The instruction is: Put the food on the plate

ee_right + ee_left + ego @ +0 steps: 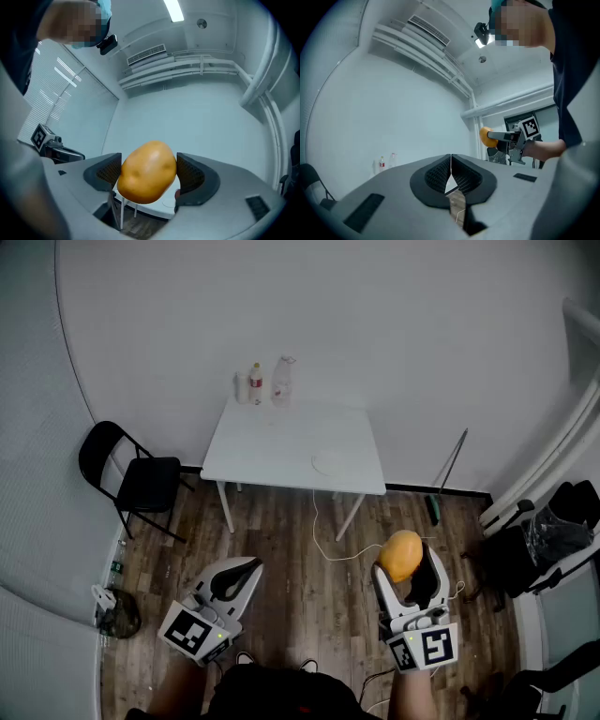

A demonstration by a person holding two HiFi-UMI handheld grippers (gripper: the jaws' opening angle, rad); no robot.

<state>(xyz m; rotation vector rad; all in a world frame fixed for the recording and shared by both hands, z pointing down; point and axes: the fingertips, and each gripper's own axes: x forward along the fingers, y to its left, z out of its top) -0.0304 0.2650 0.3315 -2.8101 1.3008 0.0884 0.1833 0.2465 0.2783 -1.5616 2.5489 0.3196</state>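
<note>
A yellow-brown potato (402, 555) is clamped between the two dark pads of my right gripper (407, 566), held above the wooden floor well short of the table; the right gripper view shows the potato (147, 172) filling the gap between the jaws. A white plate (330, 463) lies on the near right part of the white table (262, 448). My left gripper (232, 579) hangs low at the left with its pads pressed together on nothing (450, 171). From the left gripper view the potato (484, 135) shows off to the right.
Two bottles (255, 383) and a clear jug (281, 381) stand at the table's far edge. A black folding chair (131, 476) is left of the table. A cable (333, 540) trails on the floor, and dark chairs and bags (539, 545) crowd the right wall.
</note>
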